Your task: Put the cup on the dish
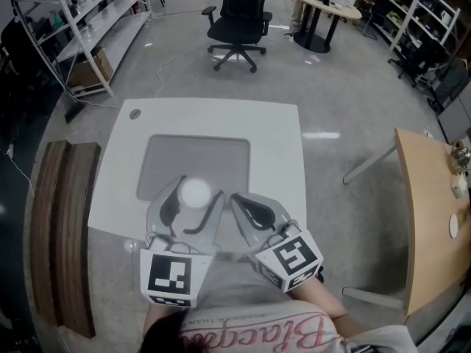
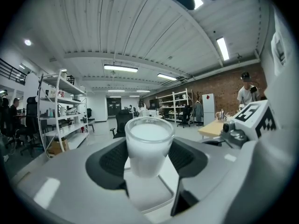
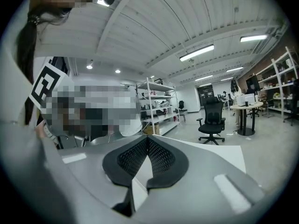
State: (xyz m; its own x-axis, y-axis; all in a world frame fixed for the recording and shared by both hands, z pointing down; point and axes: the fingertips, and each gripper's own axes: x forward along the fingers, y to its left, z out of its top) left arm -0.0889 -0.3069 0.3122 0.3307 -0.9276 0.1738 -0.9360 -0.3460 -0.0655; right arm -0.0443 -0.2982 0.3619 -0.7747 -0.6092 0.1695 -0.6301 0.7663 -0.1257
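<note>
**Head view.** The left gripper (image 1: 199, 190) is clamped on a white cup (image 1: 195, 193), with one jaw on each side of it. The cup sits between the jaw tips, over the near part of the grey rectangular dish (image 1: 195, 157). The dish extends forward from those tips on the white table (image 1: 280, 160). This view does not show whether the cup rests on the dish or is held clear of it. The right gripper (image 1: 235, 198) lies just to the right of the left gripper, with its jaw tips together and nothing between them. An office chair (image 1: 239, 17) stands well beyond both grippers, past the far edge of the table.

**Left gripper view.** The cup (image 2: 148, 146) stands upright, centred between the black pads (image 2: 110, 162), which press on its sides. The left gripper (image 2: 148, 160) points over the dish (image 2: 149, 197), directly below the cup.

**Right gripper view.** The right gripper (image 3: 147, 146) has its pads closed against each other and holds nothing. The table (image 3: 224, 153) lies ahead of it.
</note>
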